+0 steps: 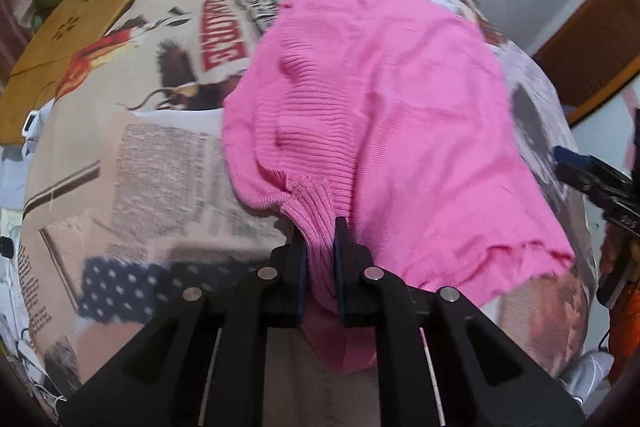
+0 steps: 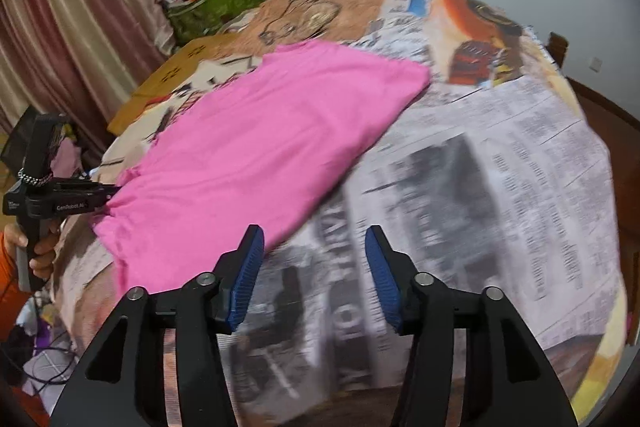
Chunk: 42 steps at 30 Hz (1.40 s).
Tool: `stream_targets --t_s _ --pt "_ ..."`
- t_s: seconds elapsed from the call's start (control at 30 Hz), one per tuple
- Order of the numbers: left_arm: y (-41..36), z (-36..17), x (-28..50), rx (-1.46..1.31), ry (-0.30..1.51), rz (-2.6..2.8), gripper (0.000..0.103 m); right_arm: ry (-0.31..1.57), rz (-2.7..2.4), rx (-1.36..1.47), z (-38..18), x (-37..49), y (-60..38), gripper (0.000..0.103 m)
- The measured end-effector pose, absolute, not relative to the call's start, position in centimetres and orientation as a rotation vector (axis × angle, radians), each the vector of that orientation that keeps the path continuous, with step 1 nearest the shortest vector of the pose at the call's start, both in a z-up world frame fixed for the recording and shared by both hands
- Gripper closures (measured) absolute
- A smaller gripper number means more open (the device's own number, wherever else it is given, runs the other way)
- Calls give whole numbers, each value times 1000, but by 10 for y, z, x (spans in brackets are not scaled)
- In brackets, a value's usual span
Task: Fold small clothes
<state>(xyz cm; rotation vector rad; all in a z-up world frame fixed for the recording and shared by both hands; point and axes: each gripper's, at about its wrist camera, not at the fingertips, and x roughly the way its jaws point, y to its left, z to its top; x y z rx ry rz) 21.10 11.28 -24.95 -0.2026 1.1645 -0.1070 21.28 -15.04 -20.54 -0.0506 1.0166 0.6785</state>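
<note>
Nearest, the left gripper [image 1: 320, 259] has its jaws clenched on the ribbed hem of the pink top [image 1: 392, 107], which spreads away across the newspaper-print bed cover [image 2: 500, 167], while the right gripper [image 2: 314, 275] hovers released, nothing between its jaws, just right of it.

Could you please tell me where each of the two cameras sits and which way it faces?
Left wrist: rides the left hand-held gripper, looking down along fingers clamped on the ribbed pink knit garment; the right hand-held gripper shows at the edge.
Right wrist: rides the right hand-held gripper, its fingers open over the newspaper-print bedspread; the left gripper and the hand holding it show.
Shared: garment, bedspread.
</note>
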Motion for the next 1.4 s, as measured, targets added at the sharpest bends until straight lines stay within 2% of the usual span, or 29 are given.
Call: stream_targets --t_s 0.23,0.3,0.37,0.4,0.43,0.5,0.73,0.9,1.03,1.4 --pt "97 -244 203 -150 1116 -87 92 1138 702 -15 -231 203 -134 53" --pt "104 -242 199 -177 1110 -84 88 1134 707 -12 -234 202 -131 55" --pt "111 -238 197 -183 1095 -71 80 1132 746 2 -232 202 -128 76" --pt "113 -236 196 -179 1089 -62 72 1135 754 0 -232 201 -125 88" --pt "118 -233 194 -177 1078 -47 64 1133 760 -14 -232 200 -122 93" --pt "130 -226 189 -189 1048 -14 57 1118 768 -53 -231 196 -115 97" --pt "155 -219 186 -240 1037 38 55 1040 722 -157 -228 189 -116 99" --pt "146 -220 187 -250 1050 9 49 1034 670 -204 -230 188 -132 99" --pt "129 -224 189 -228 1070 -27 49 1032 611 -223 -232 189 -153 99" --pt "97 -215 186 -225 1079 -121 45 1000 567 -101 -210 179 -190 96"
